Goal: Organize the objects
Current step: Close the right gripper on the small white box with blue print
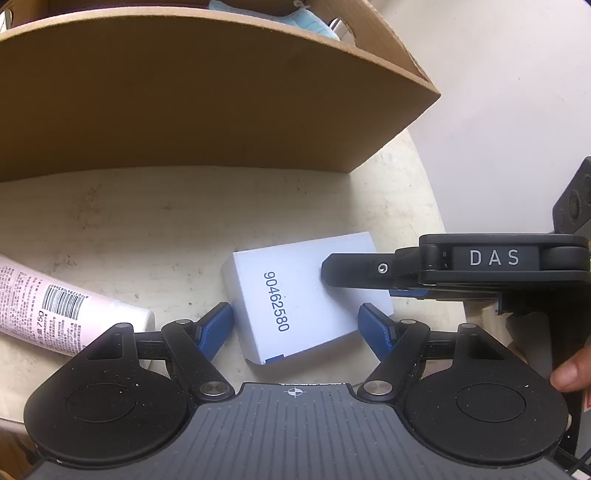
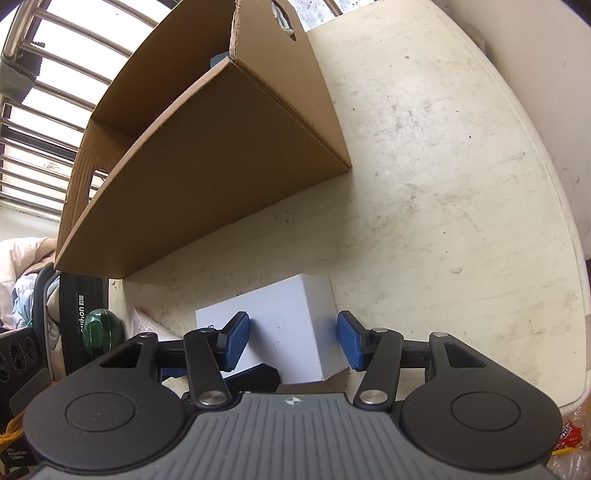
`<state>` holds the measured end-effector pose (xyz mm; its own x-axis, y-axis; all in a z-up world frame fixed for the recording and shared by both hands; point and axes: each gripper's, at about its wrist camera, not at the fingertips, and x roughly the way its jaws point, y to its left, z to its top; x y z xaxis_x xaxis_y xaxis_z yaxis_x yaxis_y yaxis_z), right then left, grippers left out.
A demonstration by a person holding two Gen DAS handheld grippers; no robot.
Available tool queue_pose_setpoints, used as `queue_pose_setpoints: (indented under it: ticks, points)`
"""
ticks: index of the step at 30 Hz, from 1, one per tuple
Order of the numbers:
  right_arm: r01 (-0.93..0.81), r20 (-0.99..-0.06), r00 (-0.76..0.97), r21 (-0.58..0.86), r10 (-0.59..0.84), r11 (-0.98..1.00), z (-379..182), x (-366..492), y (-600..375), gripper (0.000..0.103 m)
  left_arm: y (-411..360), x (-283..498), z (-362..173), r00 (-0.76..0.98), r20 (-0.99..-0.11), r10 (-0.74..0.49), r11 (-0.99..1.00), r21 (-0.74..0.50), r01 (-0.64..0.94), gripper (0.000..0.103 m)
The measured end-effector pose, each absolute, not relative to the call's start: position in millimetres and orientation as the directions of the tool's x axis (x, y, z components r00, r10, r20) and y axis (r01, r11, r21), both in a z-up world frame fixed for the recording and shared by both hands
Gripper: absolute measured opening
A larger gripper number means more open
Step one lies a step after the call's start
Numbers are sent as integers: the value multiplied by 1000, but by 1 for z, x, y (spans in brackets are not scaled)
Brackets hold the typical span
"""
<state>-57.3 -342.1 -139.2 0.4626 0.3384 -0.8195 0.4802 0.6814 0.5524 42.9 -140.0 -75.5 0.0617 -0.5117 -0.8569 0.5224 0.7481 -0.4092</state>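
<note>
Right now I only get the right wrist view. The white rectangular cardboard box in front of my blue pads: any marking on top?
Observer: Yes, the white box has 90462580 printed in blue on its top face.
Operator: And the printed thing beside it?
Observer: A pink-white plastic tube lying on its side, barcode facing up.
Operator: Anything in the brown cardboard carton?
Observer: A light blue face mask lies inside the carton.

White box (image 2: 291, 321) between open right tool (image 2: 293, 341) pads, cardboard box (image 2: 221, 173) behind
</note>
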Motion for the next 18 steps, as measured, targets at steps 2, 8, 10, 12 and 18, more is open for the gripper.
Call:
queue_pose_setpoints:
  ticks: [2,8,10,12,18]
  points:
    - [483,-821,465,549,331,682,-137,-61,-348,56,-143,42,-75,63,-859,-508,749,-404,526,74]
    - [488,-827,465,538,316,688,-133,-60,-343,55,-150,42,-72,70,-863,-501,748,-391,536,74]
    - [490,-827,466,537,314,687,-132,-59,-339,54,-153,42,-71,71,-862,-502,749,-392,534,74]
    - [490,-829,466,533,310,690,-131,-58,-338,54,-155,42,-69,73,-862,-502,752,-393,530,74]
    - [485,-829,471,530,303,696,-122,-55,-335,54,-164,43,-60,88,-856,-509,751,-392,531,74]
